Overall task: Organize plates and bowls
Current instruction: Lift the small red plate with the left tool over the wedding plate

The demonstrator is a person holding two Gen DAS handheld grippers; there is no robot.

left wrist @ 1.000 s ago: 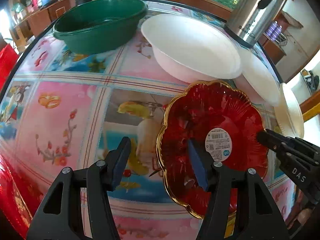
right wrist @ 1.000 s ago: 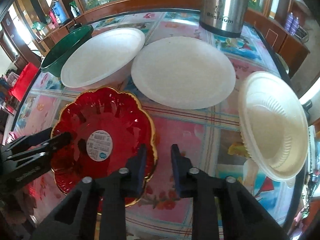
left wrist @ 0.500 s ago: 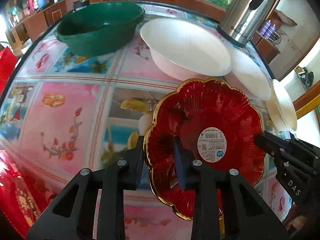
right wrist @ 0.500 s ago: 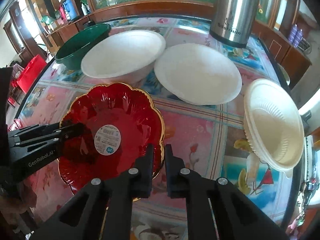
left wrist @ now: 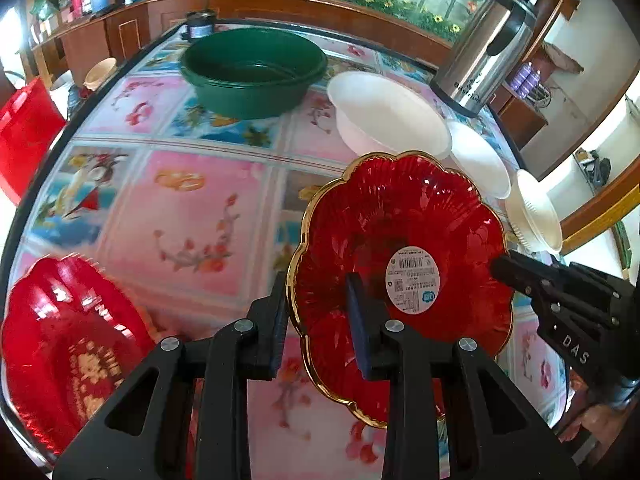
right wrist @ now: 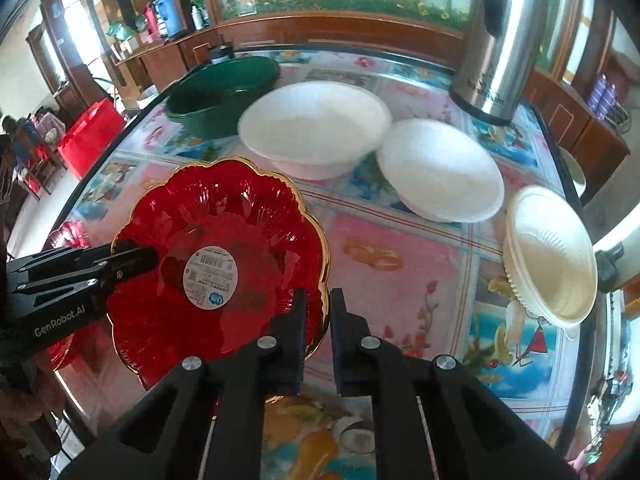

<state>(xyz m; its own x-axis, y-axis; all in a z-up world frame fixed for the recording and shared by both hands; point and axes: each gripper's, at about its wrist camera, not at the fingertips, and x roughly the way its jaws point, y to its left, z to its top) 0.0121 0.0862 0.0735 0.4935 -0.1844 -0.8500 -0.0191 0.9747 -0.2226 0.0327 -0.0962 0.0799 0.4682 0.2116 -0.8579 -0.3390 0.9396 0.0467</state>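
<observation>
A red scalloped plate with a gold rim and a white sticker (left wrist: 400,248) (right wrist: 216,248) is held above the table between both grippers. My left gripper (left wrist: 318,320) is shut on its left rim. My right gripper (right wrist: 318,320) is shut on its right rim. A second red plate (left wrist: 68,344) lies at the table's near left corner. A green basin (left wrist: 252,68) (right wrist: 224,92) stands at the back. A large white bowl (left wrist: 384,112) (right wrist: 316,124), a white plate (right wrist: 440,168) and a cream ribbed bowl (right wrist: 548,252) lie to the right.
A steel thermos (left wrist: 484,52) (right wrist: 500,48) stands at the back right of the flower-patterned table (left wrist: 180,208). A red crate (right wrist: 92,136) sits on the floor to the left. Wooden cabinets run behind the table.
Both grippers closed on the red plate's opposite rims and lifted it off the table. It has moved up and left, so the second red plate now shows.
</observation>
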